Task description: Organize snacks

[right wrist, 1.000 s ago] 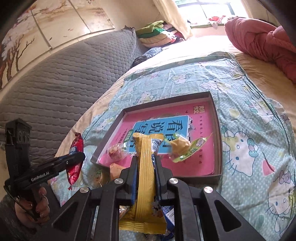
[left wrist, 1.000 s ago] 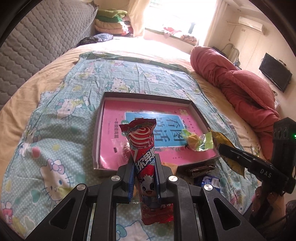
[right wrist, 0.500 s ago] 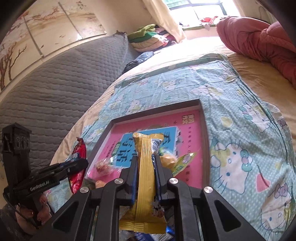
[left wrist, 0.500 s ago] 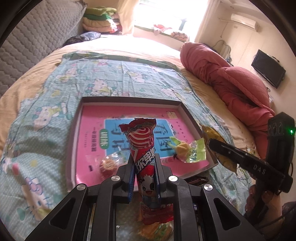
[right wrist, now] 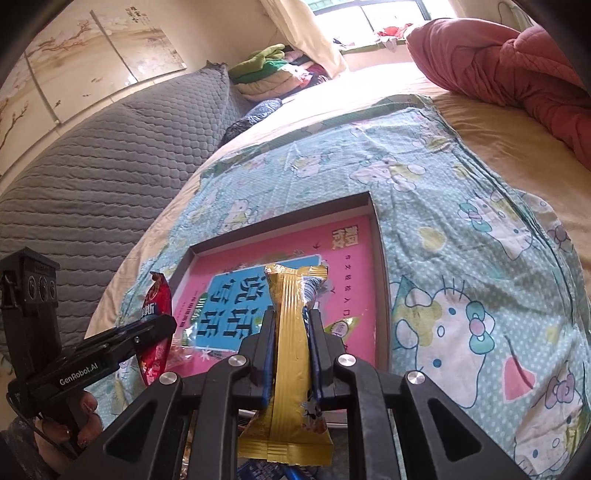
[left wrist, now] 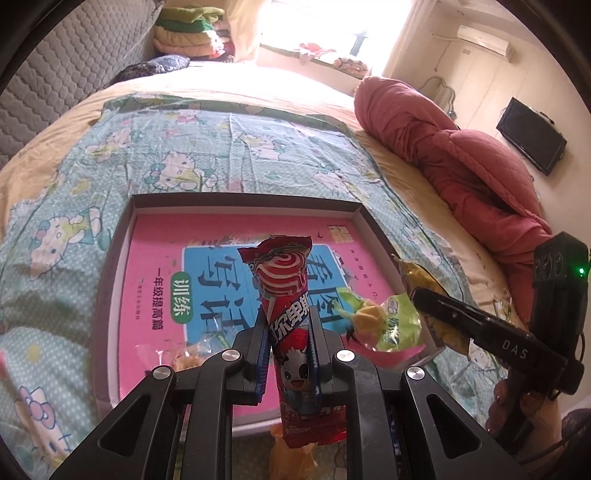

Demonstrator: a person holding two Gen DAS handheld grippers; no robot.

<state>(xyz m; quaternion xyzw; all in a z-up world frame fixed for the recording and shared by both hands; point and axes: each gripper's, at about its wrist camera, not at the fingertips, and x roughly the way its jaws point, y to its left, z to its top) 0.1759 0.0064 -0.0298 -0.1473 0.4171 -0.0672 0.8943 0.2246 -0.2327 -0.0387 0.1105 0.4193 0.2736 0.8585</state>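
Left gripper (left wrist: 288,332) clamped on red snack packet (left wrist: 284,295), held upright over the near edge of shallow box (left wrist: 236,201). Right gripper (right wrist: 290,332) clamped on gold snack packet (right wrist: 290,332), likewise above the box. Box rests on cartoon-print bedsheet (left wrist: 221,147); green-wrapped candy (left wrist: 373,321) lies inside, near its right wall.

A shallow dark-rimmed cardboard tray (left wrist: 110,288) lies on the cartoon-cat printed bedsheet (left wrist: 229,147) on the bed. Inside the tray a pink workbook (left wrist: 155,251) lies flat, with a green-and-yellow wrapped candy (left wrist: 376,321) on its right part and a clear-wrapped sweet (left wrist: 184,354) near the tray's front edge. A rolled red quilt (left wrist: 461,155) lies right of the tray, folded blankets (left wrist: 188,33) far behind it.
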